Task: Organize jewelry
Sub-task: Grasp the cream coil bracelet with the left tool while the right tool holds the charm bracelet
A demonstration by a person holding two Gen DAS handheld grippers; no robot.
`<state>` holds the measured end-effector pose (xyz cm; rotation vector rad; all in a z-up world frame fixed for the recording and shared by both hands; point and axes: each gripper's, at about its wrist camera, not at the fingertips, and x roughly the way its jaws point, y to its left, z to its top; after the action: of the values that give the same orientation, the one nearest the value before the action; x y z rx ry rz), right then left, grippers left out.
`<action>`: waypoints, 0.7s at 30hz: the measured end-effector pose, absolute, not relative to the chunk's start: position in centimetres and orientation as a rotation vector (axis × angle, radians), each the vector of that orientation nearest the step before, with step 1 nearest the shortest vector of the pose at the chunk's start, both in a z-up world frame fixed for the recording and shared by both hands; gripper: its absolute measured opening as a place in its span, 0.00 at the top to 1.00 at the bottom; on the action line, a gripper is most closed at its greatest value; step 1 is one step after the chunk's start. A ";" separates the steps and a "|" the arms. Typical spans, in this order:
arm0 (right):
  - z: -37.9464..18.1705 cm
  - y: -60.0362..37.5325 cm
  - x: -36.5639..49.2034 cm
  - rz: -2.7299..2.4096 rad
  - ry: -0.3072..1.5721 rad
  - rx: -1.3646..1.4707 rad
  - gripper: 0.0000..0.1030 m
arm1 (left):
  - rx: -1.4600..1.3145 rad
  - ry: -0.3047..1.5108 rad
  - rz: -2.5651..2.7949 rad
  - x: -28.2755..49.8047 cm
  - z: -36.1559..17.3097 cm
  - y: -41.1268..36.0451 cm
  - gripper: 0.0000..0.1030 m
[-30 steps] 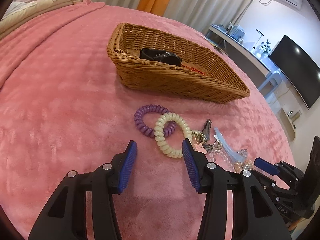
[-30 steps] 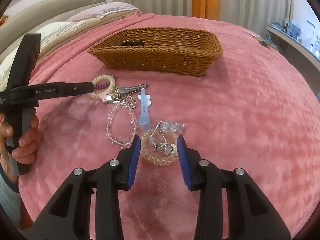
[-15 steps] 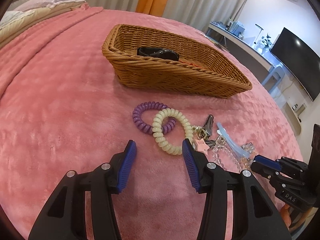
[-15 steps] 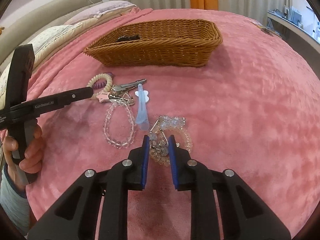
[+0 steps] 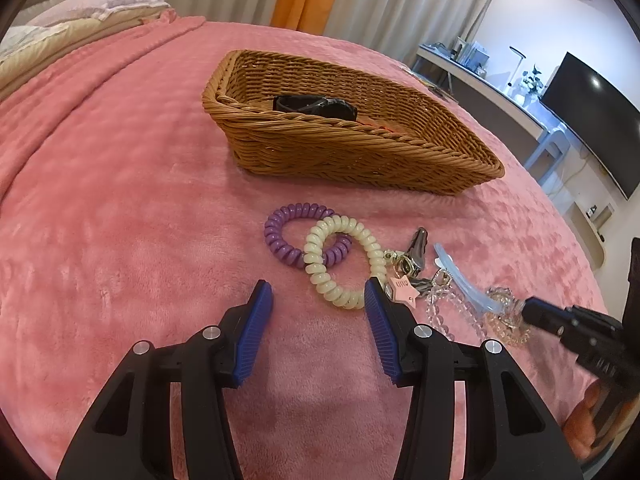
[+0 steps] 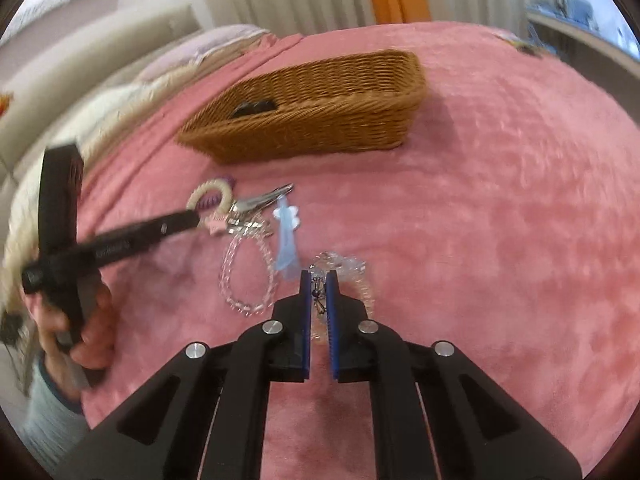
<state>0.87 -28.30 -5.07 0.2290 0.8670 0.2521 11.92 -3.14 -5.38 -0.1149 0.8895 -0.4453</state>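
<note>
Pink blanket (image 5: pixel 120 220) holds the jewelry. The right gripper (image 6: pixel 319 280) pinches the beaded bracelet (image 6: pixel 360 276) near a blue clip (image 6: pixel 286 240). The left gripper (image 5: pixel 316 300) is wide apart beside the cream coil (image 5: pixel 340 260). The basket (image 5: pixel 340 152) sits behind.

Right gripper pinching beaded jewelry on the pink blanket

The right gripper (image 6: pixel 319 280) has its blue pads nearly together on a small dangling jewelry piece (image 6: pixel 318 294), over a clear beaded bracelet (image 6: pixel 352 276). Just left of the fingers lie a light blue hair clip (image 6: pixel 286 240) and a crystal bracelet (image 6: pixel 246 276); a wicker basket (image 6: pixel 312 120) sits far ahead.
</note>
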 end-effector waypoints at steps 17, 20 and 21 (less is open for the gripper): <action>-5.0 -36.4 0.9 0.033 0.816 0.420 0.95 | -0.199 0.939 -0.454 13.3 -5.3 -2.5 0.55; -5.3 -36.8 1.0 -0.004 0.846 0.385 0.94 | -0.214 0.973 -0.435 14.4 -5.2 -3.1 0.55; -5.3 -36.9 0.9 0.002 0.847 0.382 0.94 | -0.201 0.974 -0.420 14.5 -5.3 -3.4 0.58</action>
<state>0.87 -36.90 -5.25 0.3823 0.8473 0.0024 14.49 -3.42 -5.28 -0.2014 0.9738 -0.4200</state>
